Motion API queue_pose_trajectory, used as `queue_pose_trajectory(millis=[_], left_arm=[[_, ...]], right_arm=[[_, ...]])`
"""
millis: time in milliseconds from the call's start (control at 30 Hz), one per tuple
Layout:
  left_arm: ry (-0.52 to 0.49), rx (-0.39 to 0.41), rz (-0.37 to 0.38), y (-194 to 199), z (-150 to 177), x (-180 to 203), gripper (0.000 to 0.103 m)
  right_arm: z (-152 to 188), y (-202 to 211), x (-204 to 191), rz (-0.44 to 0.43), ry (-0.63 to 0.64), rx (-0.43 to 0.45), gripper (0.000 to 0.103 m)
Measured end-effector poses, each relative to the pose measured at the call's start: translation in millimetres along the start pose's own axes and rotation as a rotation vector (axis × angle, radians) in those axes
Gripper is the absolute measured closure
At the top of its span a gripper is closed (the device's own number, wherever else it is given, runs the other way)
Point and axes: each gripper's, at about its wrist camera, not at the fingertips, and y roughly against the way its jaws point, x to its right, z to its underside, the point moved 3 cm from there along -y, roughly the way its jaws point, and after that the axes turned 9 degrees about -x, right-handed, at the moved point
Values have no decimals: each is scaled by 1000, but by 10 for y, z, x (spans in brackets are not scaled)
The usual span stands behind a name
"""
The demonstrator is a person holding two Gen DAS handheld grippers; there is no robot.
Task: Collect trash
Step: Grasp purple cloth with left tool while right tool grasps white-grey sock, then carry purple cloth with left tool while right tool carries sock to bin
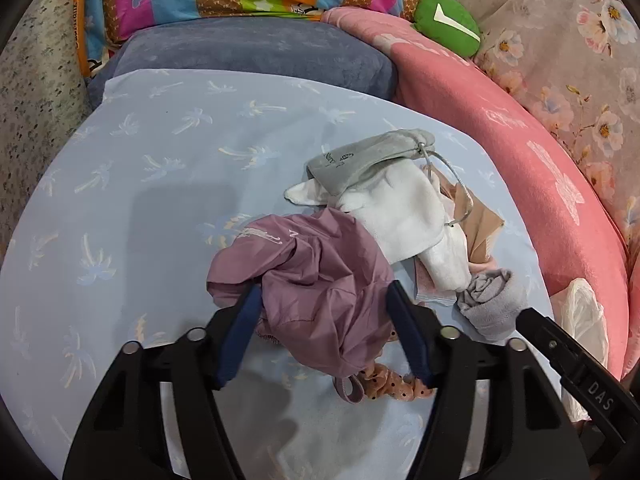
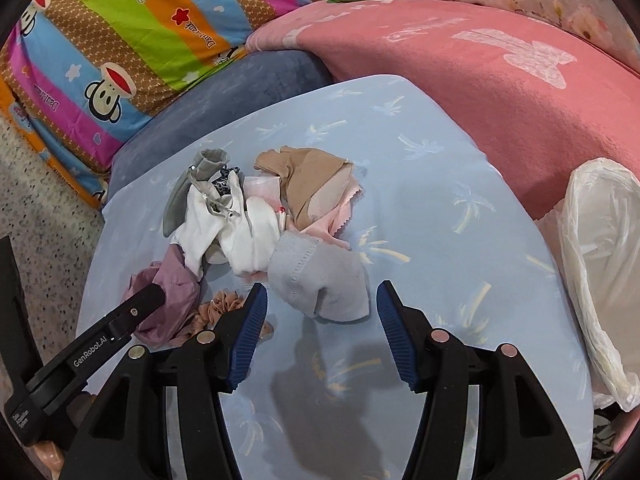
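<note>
Mauve cloth (image 1: pixel 320 292): I saw it crumpled at the near end of the pile on the blue sheet (image 1: pixel 140 184), bunched up between my left fingers.
Left gripper (image 1: pixel 322 300): jaws spread wide, one blue pad on each side of the mauve cloth; I could not tell whether the pads were pressing on it.
Grey sock (image 2: pixel 324 284): it lay at the near right of the pile, just ahead of my right gripper (image 2: pixel 322 300), apart from both pads.
Right gripper: jaws released and empty, poised over bare sheet.
Scrunchie (image 1: pixel 396 384): dotted, peach, partly under the mauve cloth's near edge.
White cloth (image 1: pixel 404 216): mid-pile, touching the mauve cloth and the grey sock.
Grey pouch (image 1: pixel 368 160): it rested on the white cloth at the far end, drawstring trailing right.
Beige cloth (image 2: pixel 308 184): far right of the pile, over a pink piece (image 2: pixel 332 228).
Plastic bag (image 2: pixel 600 260): white, at the sheet's right edge against the pink blanket (image 2: pixel 480 92).
Beyond the sheet: a blue cushion (image 1: pixel 256 56), a striped monkey-print pillow (image 2: pixel 120 48) and a green plush (image 1: pixel 448 24).
</note>
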Motion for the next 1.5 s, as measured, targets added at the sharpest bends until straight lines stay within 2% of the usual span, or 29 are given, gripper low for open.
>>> queue_pose_trajectory(millis=[200,233,367,433,600,1000,1267,1500], left_arm=[[-16,-13,31,-23,4,-9,76],[-19,-10,32,-16,1,0,78],[-37,2,37,29,-7,37,88],[-40,7,46,64,-14,49,90],[-40,47,56,237,-62,93,93],[-112,156,93,730,-216,479,94],[-209,214,152,1042,-283,1037,94],[-289,251,228,1272,-270,1527,94]], right_arm=[[-61,-143,-3,5,-35,-9,47],[-62,-170,-5,4,-37,-13,47],[-46,-243,-42,-1,-24,-29,69],[-35,-241,-59,-7,-19,-29,80],[-30,-103,-1,-35,-42,-4,88],[-125,664,79,-92,-46,129,88],[-134,1154,340,-103,-64,213,88],[-119,1494,731,-94,-109,271,88]])
